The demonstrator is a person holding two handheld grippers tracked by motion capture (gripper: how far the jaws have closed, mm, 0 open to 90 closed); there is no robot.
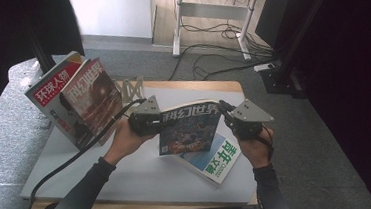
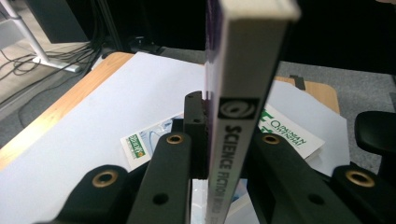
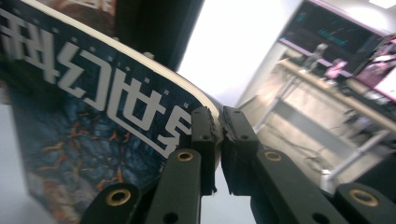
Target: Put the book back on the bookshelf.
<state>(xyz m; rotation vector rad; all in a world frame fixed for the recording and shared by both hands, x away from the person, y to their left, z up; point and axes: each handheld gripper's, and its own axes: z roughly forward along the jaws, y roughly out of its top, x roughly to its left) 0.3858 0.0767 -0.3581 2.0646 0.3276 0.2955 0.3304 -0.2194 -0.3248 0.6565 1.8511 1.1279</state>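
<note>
lying flat on the white table sheet (image 1: 129,174), nearest the person, a green-and-white magazine (image 1: 217,159). just above it, hanging upright in the air, the dark science fiction magazine (image 1: 190,126), its top edge bowing. clamping tight on its spine, the left gripper (image 2: 205,135). pinching the opposite top corner, the right gripper (image 3: 218,126), jaws nearly closed on the cover edge. farther back left, leaning together, two more magazines (image 1: 72,96), beside a metal stand (image 1: 129,89).
</note>
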